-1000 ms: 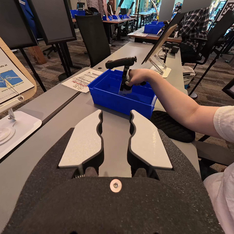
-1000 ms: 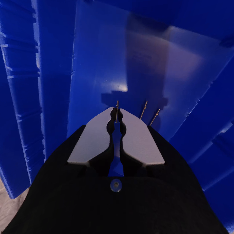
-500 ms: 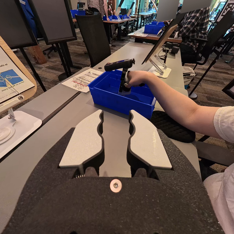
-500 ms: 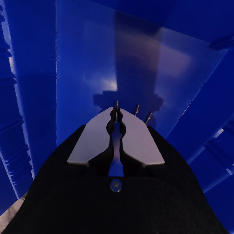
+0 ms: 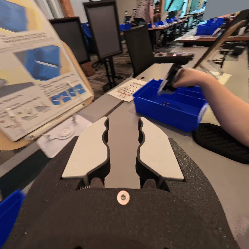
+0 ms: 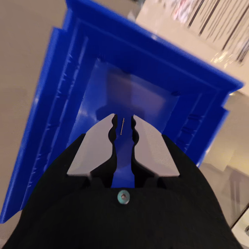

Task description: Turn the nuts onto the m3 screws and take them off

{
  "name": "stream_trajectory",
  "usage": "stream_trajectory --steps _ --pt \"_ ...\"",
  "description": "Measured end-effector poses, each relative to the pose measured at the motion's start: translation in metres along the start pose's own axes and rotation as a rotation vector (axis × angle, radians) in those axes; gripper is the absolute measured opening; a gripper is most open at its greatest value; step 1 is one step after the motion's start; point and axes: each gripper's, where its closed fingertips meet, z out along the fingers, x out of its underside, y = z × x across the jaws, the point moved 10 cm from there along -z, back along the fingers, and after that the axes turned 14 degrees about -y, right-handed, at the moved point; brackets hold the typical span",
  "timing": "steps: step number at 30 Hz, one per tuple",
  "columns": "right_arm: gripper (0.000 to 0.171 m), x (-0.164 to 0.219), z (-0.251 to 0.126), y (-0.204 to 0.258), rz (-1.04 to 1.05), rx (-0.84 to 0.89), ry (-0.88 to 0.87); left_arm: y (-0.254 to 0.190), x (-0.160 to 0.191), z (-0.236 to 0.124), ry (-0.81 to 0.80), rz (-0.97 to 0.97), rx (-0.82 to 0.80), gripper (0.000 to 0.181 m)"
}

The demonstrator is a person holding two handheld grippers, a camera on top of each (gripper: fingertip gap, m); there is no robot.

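Observation:
A blue bin [image 5: 167, 114] stands on the grey table, ahead and to the right of my left gripper [image 5: 122, 119]. That gripper is open and empty, above the table. My right gripper [image 6: 124, 115] is open and held above the bin [image 6: 56, 107], looking down into it. One thin brass screw with a nut on it [image 6: 122, 126] shows between its open fingers, on or just over the bin floor. The fingers do not touch it. In the left wrist view the right gripper [image 5: 162, 89] hangs tilted over the bin, held by a hand. Small dark screws [image 5: 165, 103] lie on the bin floor.
An instruction board on a white stand [image 5: 40, 80] stands close at the left. A printed sheet [image 5: 126, 90] lies behind the bin. A black mat [image 5: 218, 141] lies at the right under the person's forearm [image 5: 222, 102]. A blue edge [image 5: 8, 215] shows at the lower left. The left gripper's tips are roughly 40 cm from the right gripper's.
My right gripper opened, let go of the screw and rose out of the bin. My left gripper swung left, bringing the instruction board into view.

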Motion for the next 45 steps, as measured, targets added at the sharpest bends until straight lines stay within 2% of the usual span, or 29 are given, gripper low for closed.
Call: stream_trajectory --steps 4,8,14,16,20,23,30,33,36,39,45 --pt "0.019 -0.021 -0.038 0.016 -0.075 0.034 -0.232 0.029 -0.019 -0.039 0.0 0.108 -0.247 0.042" --pt "0.018 -0.039 -0.076 0.038 -0.208 0.087 -0.504 0.063 -0.022 -0.079 0.109 0.198 -0.535 0.048" --pt "0.018 -0.051 -0.108 0.072 -0.395 0.089 -0.816 0.112 -0.007 -0.128 0.237 0.132 -0.778 0.047" --pt "0.018 -0.053 -0.113 0.083 -0.431 0.036 -0.881 0.127 0.005 -0.142 0.308 0.074 -0.805 0.046" --pt "0.018 -0.056 -0.116 0.106 -0.41 -0.211 -0.969 0.151 0.033 -0.164 0.482 -0.048 -0.872 0.049" --pt "0.018 -0.058 -0.112 0.121 -0.42 -0.292 -0.96 0.163 0.048 -0.17 0.558 -0.058 -0.902 0.046" --pt "0.018 -0.06 -0.095 0.147 -0.531 -0.308 -0.875 0.169 0.07 -0.171 0.691 -0.113 -0.799 0.031" --pt "0.018 -0.061 -0.085 0.154 -0.541 -0.332 -0.846 0.171 0.085 -0.174 0.772 -0.199 -0.726 0.031" --pt "0.018 -0.061 -0.077 0.158 -0.548 -0.34 -0.817 0.179 0.099 -0.176 0.768 -0.287 -0.668 0.03" --pt "0.018 -0.061 -0.071 0.159 -0.556 -0.331 -0.796 0.185 0.107 -0.181 0.748 -0.372 -0.66 0.027" --pt "0.018 -0.06 -0.063 0.159 -0.561 -0.339 -0.768 0.181 0.121 -0.196 0.914 -0.521 -0.685 0.019"
